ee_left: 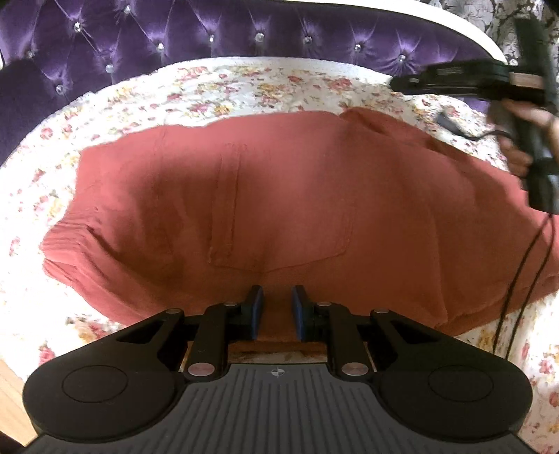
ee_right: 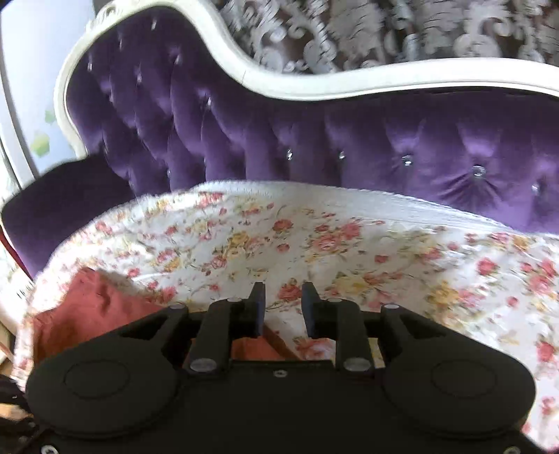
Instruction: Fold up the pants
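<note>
The rust-red pants point(ee_left: 279, 209) lie folded in a wide bundle on the floral bedspread point(ee_left: 244, 90), a back pocket facing up. My left gripper point(ee_left: 277, 307) is open, its blue pads over the near edge of the pants, nothing between them. My right gripper point(ee_left: 454, 82) hovers above the far right end of the pants, blurred, held by a hand. In the right wrist view my right gripper point(ee_right: 281, 307) is open and empty above the bedspread point(ee_right: 384, 251); a corner of the pants point(ee_right: 87, 307) shows at lower left.
A purple tufted headboard point(ee_left: 209, 35) with a white frame point(ee_right: 314, 83) stands behind the bed. A black cable point(ee_left: 517, 279) hangs from the right gripper across the pants' right end. Patterned wallpaper point(ee_right: 384, 31) is behind.
</note>
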Tool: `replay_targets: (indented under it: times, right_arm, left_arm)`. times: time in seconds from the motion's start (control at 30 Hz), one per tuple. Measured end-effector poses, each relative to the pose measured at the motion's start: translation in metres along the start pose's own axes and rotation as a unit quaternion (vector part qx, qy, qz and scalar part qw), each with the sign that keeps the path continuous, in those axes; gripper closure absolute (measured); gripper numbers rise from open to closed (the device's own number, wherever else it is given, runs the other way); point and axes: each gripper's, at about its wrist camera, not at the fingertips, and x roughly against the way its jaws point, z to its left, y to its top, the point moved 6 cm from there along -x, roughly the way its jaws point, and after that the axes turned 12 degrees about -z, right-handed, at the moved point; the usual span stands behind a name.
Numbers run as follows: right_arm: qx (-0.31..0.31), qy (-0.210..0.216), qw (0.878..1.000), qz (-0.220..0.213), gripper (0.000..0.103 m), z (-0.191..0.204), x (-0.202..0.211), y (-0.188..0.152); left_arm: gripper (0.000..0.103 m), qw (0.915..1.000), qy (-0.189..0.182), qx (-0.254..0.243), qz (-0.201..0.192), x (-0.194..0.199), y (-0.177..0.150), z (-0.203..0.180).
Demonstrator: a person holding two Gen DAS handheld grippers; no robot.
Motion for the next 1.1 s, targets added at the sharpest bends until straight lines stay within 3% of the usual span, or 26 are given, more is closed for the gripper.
replay_targets:
  times: [0.17, 0.33, 0.5, 0.57, 0.67, 0.77, 0.87, 1.0, 1.1]
  right_arm:
    - [0.029, 0.017, 0.999, 0.041, 0.080, 0.007, 0.017, -0.023]
    - [0.051, 0.033, 0.992, 0.113, 0.088, 0.018, 0.025, -0.078]
    - [0.060, 0.053, 0.991, 0.107, 0.088, 0.030, 0.060, -0.093]
    - [0.077, 0.052, 0.993, 0.076, 0.084, 0.038, 0.076, -0.086]
    - [0.107, 0.084, 0.990, 0.033, 0.080, 0.065, 0.098, -0.079]
    - [0.149, 0.135, 0.979, 0.024, 0.079, 0.104, 0.110, -0.089]
    - [0.229, 0.163, 0.960, 0.018, 0.074, 0.139, 0.114, -0.110]
    - [0.307, 0.183, 0.934, 0.025, 0.074, 0.165, 0.110, -0.137]
    - [0.346, 0.165, 0.923, 0.023, 0.074, 0.170, 0.106, -0.149]
  left_arm:
    - [0.084, 0.9989, 0.013, 0.032, -0.030, -0.001, 0.019, 0.007]
    - [0.084, 0.9996, 0.015, 0.025, 0.005, -0.012, 0.003, 0.008]
    - [0.084, 0.9995, 0.012, 0.004, 0.030, -0.004, -0.009, 0.008]
    - [0.084, 0.9994, 0.021, 0.011, 0.024, 0.000, -0.004, 0.010]
    - [0.084, 0.9989, 0.045, 0.015, -0.001, 0.006, 0.005, 0.015]
    - [0.084, 0.9973, 0.064, 0.036, -0.005, 0.005, 0.011, 0.024]
    - [0.084, 0.9953, 0.078, 0.057, -0.010, 0.007, 0.017, 0.033]
    - [0.084, 0.9938, 0.084, 0.072, -0.014, 0.010, 0.024, 0.041]
    - [0.084, 0.9937, 0.086, 0.070, -0.017, 0.014, 0.025, 0.042]
